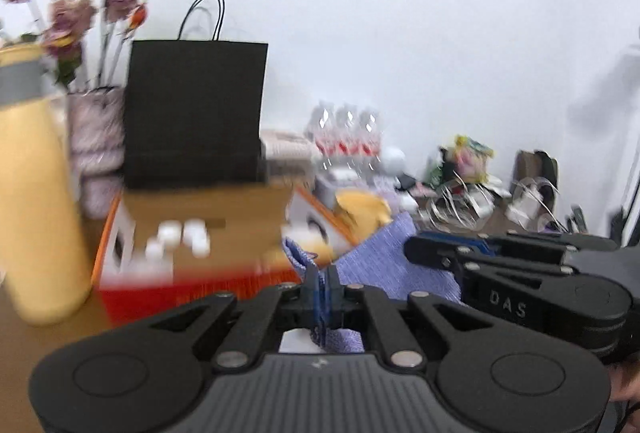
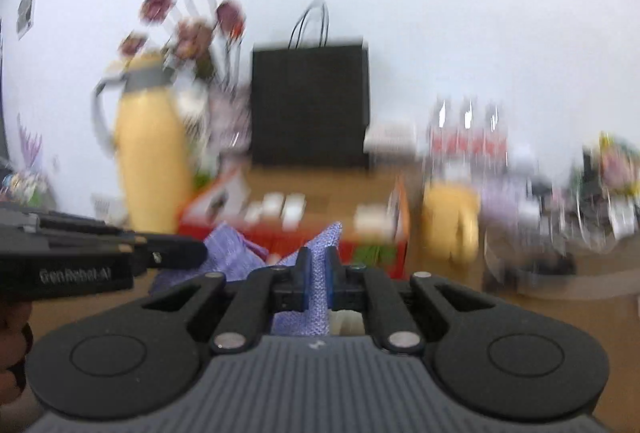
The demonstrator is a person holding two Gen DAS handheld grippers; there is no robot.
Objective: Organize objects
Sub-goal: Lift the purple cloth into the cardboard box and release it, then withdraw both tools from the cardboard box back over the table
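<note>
Each hand-held gripper pinched an edge of the purple cloth: the left hand-held gripper (image 1: 322, 283) and the right hand-held gripper (image 2: 316, 275) held the purple cloth (image 1: 384, 265) stretched above the near tabletop (image 2: 440, 281), before the red box (image 1: 192, 285). It looked mid-fold; next, probably bring the edges together evenly.

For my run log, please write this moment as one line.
left hand-held gripper: shut on purple cloth | right hand-held gripper: shut on purple cloth | cloth lifted before open box

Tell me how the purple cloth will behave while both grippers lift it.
The purple cloth is probably floppy: it folds and sags between the left gripper and right gripper. It looks thin and woven, so likely light. Pinched only at its edges, it may swing.
</note>
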